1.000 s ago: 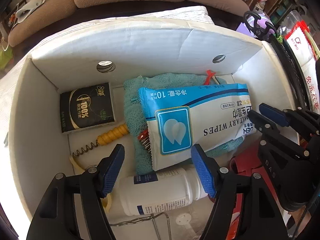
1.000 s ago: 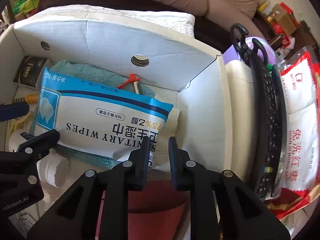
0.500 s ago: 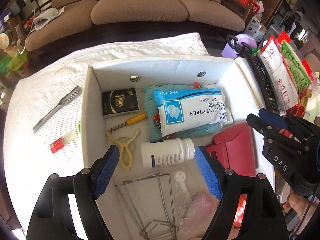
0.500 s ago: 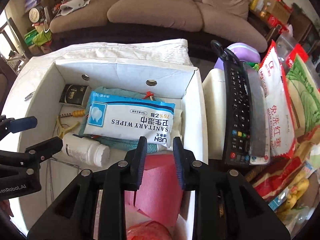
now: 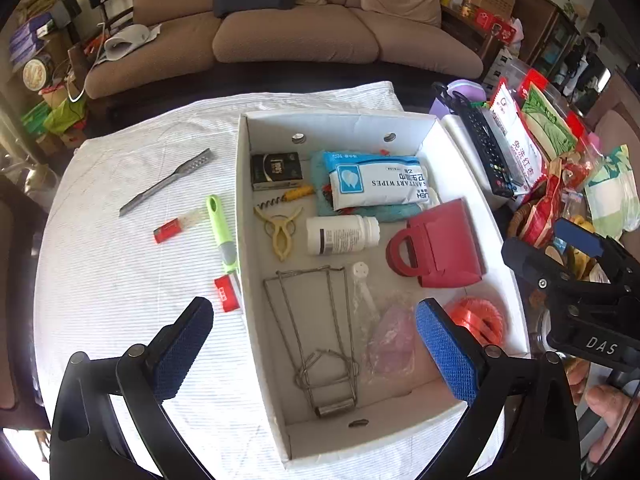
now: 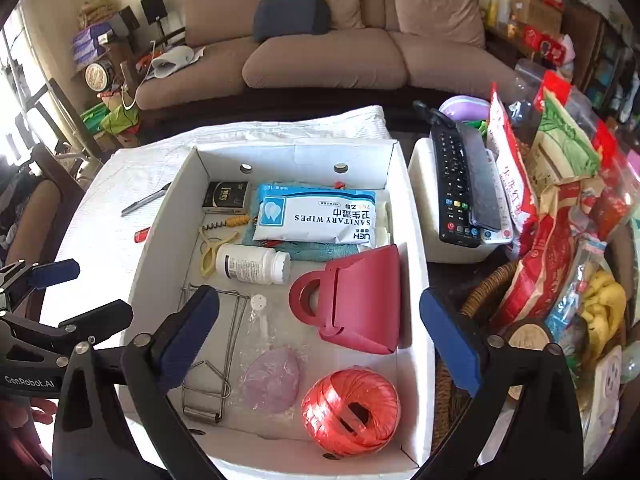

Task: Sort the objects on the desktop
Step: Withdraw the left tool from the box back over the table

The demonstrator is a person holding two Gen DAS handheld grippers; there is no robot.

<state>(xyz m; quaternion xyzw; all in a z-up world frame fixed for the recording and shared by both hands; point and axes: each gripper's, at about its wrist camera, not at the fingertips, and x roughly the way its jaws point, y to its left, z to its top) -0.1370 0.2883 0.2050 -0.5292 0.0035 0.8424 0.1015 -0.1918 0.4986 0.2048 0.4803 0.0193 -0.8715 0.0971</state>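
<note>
Both grippers, left gripper [image 5: 314,328] and right gripper [image 6: 320,320], hang empty with jaws opening wide above the white box [image 5: 256,320], where the wipes pack [image 5: 376,184] lies; descending carelessly could snag the wire rack [image 5: 316,332].

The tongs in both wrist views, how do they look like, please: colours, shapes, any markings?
Both are black plastic tongs with two angled fingers, silver rivets and blue textured pads. The right tongs carry white letters "DAS"; the left tongs read "GenRobot.AI". No sleeves are visible.
</note>
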